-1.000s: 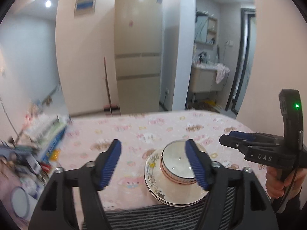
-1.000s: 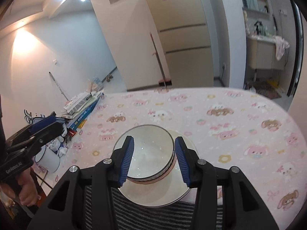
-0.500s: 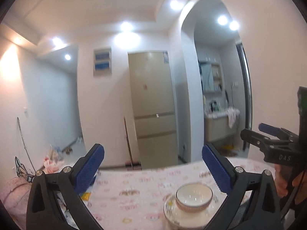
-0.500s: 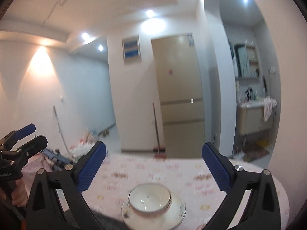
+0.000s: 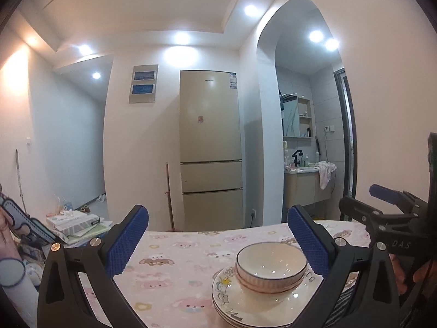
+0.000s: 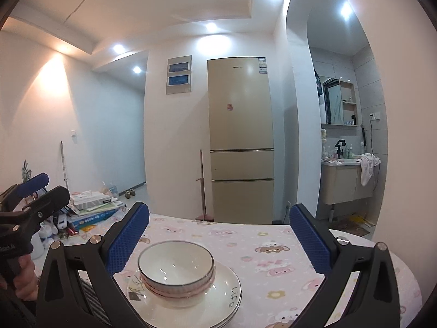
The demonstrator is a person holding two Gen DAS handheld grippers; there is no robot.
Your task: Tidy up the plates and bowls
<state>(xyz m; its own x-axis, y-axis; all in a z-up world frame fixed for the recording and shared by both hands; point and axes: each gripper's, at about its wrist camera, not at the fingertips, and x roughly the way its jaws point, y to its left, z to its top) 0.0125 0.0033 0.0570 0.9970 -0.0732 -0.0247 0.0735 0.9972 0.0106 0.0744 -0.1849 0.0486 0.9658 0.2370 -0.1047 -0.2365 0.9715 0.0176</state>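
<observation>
White bowls (image 5: 271, 266) (image 6: 176, 269) sit nested on a stack of cream plates (image 5: 247, 299) (image 6: 218, 298) near the front edge of the table. My left gripper (image 5: 217, 235) is open wide and empty, pulled back from the stack, which lies low beside its right finger. My right gripper (image 6: 218, 235) is also wide open and empty, with the stack low beside its left finger. Each view shows the other gripper at its side edge: the right one (image 5: 393, 205), the left one (image 6: 38, 188).
The table (image 5: 174, 268) has a pink cartoon cloth. Books and boxes (image 6: 92, 205) pile at its left end, with a white mug (image 5: 12, 273) nearby. A beige fridge (image 6: 241, 142) stands behind, a washbasin alcove (image 6: 344, 180) to the right. A striped cloth (image 6: 90, 298) lies under the plates.
Both grippers let go of the bowl, opened wide and drew back from the stack. Both views tipped up to level, so the room now fills them.
</observation>
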